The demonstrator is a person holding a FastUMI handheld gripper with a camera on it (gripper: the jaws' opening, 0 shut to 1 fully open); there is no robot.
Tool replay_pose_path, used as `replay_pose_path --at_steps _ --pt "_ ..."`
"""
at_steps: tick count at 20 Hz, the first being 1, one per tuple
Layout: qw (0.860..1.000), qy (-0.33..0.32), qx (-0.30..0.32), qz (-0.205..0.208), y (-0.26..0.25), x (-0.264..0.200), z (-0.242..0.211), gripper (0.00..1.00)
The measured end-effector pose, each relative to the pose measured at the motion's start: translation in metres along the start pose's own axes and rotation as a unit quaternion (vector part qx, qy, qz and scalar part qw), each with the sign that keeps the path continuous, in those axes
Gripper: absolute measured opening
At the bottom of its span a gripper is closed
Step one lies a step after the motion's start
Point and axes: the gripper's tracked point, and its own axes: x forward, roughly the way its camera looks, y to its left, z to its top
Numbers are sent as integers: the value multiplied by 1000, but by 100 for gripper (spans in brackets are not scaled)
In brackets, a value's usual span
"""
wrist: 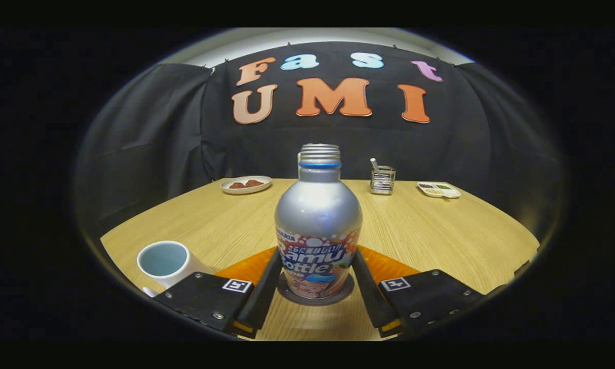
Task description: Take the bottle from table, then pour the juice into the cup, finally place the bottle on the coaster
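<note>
A silver bottle (318,215) with a printed label and a threaded open neck stands upright between my fingers, its base resting on a dark round coaster (287,296). My gripper (316,254) is shut on the bottle, with both fingers pressing on the label at its lower sides. A white cup (163,262) with a pale blue inside stands on the wooden table (430,241), just left of my left finger. I cannot tell what is in the cup.
Along the far edge of the table stand a white plate with brown pieces (246,184), a small wire holder (383,179) and a white tray with small items (439,189). The black cloth wall rises right behind them.
</note>
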Motion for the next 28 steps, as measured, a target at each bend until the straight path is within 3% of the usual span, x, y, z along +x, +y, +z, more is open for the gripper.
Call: replay_pose_path --at_steps 9,14,28 --pt "1000 5 -15 -2 -2 0 -7 81" --pt "1000 3 -15 -3 -4 -13 -6 98" --pt "999 -48 -11 -20 -38 -96 39 97"
